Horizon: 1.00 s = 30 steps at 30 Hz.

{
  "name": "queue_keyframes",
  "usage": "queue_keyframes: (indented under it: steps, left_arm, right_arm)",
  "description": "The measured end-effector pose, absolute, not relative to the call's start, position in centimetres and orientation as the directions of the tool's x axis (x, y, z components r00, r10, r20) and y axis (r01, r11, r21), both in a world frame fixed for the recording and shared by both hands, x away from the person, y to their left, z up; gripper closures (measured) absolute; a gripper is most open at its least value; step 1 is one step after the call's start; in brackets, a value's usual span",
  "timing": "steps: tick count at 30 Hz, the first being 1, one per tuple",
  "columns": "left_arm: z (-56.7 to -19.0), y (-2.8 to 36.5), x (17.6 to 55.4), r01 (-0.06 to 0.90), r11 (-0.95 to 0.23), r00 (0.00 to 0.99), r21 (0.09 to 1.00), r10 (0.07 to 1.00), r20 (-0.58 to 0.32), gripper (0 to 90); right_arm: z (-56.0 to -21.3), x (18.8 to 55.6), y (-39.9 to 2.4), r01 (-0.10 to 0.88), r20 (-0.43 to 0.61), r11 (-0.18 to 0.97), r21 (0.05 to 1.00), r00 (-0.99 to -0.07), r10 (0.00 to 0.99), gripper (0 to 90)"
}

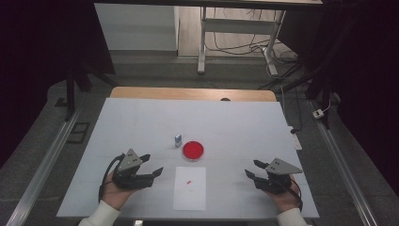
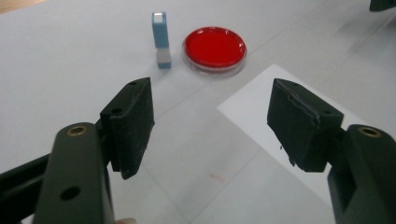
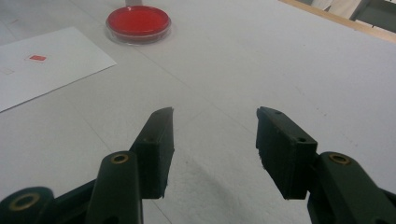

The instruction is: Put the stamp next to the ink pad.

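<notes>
Glossy clear-plastic red dish (image 2: 214,48) (lidded), matt white paper sheet (image 1: 189,188).

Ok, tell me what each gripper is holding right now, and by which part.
Nothing is held. The left gripper and the right gripper both stand open over the table, with only bare surface between their fingers.

High view: fixed above near edge of table (image 1: 141,117), looks fwd + down, far off. Left gripper view: low, close over table, faces red dish (image 2: 214,48) + blue block (image 2: 161,39). Right gripper view: low, close, faces same dish (image 3: 138,23) from other side. All 3 share dish + white sheet (image 1: 189,188).
</notes>
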<state>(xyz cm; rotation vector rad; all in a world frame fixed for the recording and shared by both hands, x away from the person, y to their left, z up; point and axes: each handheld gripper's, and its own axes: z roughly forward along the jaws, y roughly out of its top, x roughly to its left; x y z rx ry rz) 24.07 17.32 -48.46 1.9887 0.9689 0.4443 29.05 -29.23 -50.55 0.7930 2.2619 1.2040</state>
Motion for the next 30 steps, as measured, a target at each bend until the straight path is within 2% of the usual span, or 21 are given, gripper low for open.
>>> queue_keyframes:
  steps: [8,30]
  left_arm:
    - [-49.8,18.3,22.6,0.469,-0.323,0.637,0.822,0.768,-0.062,32.1]
    - [-51.0,18.6,22.7,0.493,-0.33,0.628,0.805,0.775,-0.066,33.0]
  right_arm:
    - [-50.6,29.1,-29.4,0.274,-0.123,0.448,0.851,-0.725,0.677,46.2]
    - [-50.4,29.0,-29.6,0.252,-0.14,0.446,0.859,-0.721,0.678,46.3]
